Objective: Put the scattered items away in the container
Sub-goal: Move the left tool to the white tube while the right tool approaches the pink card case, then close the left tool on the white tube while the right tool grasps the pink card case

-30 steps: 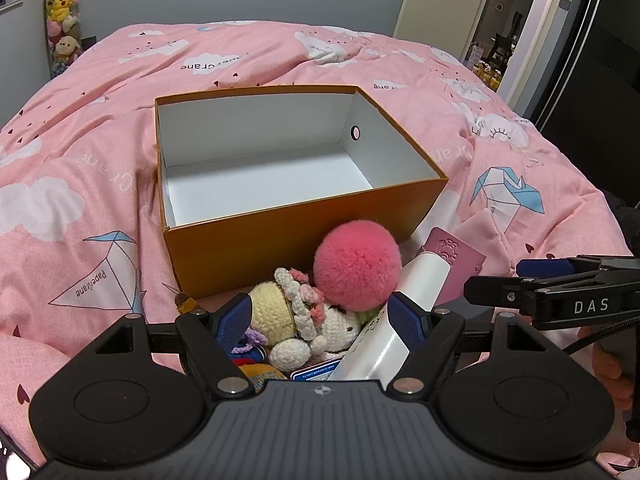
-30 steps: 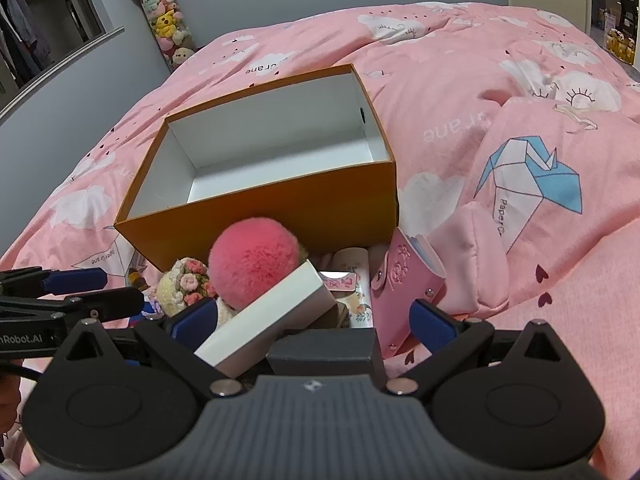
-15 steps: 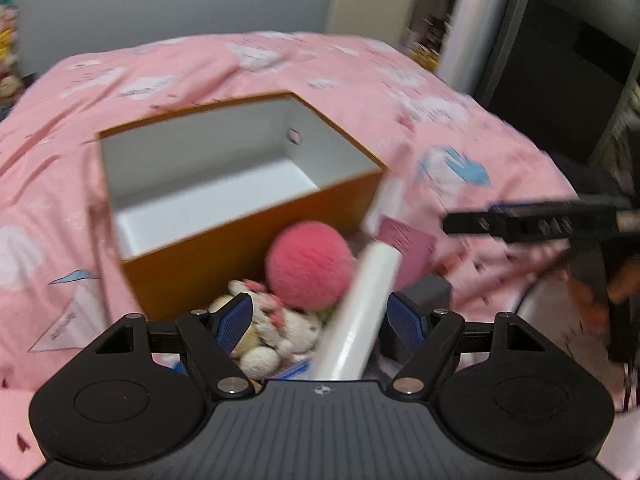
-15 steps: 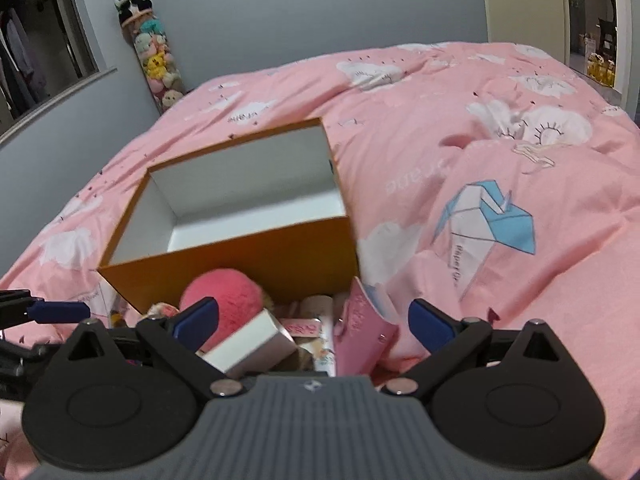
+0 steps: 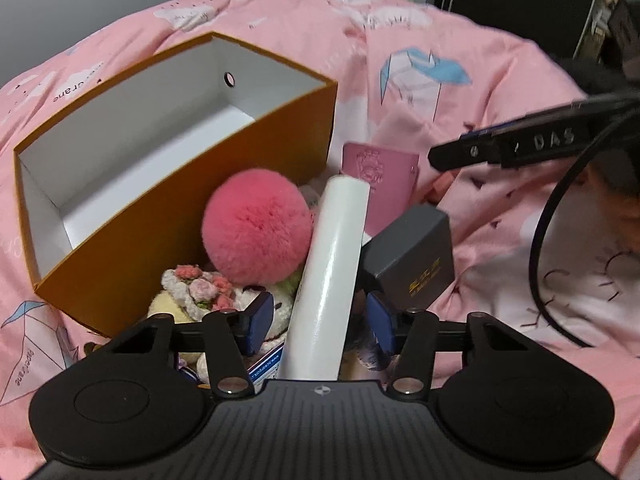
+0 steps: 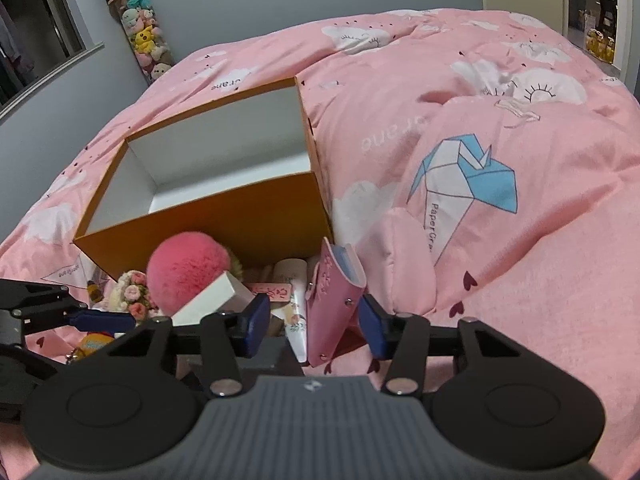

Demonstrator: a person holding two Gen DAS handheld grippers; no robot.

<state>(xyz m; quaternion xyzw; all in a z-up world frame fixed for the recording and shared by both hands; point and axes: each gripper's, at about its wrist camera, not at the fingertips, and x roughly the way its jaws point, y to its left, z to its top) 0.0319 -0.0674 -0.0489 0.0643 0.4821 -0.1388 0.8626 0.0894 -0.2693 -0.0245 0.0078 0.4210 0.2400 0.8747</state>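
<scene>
white box (image 5: 332,280) between open left tongs (image 5: 320,322), untouched.

— How did your two wrist pictures look for light?

— Dim and even, with a cool indoor cast. You had a soft glare stripe running down the glossy white cylindrical tube (image 5: 332,264), and the white inside walls of the orange cardboard box (image 5: 168,216) were the brightest patch. Its front face sat in shade.

— And sharpness?

— Your left view was smeared: the black bar lettered DAS (image 5: 516,148) and the pink printed quilt (image 5: 472,72) behind it were blurred. Your right view was crisper; the blue-and-white paper crane print (image 6: 464,184) read cleanly. Both bowed strongly at the edges, fisheye-style.
</scene>
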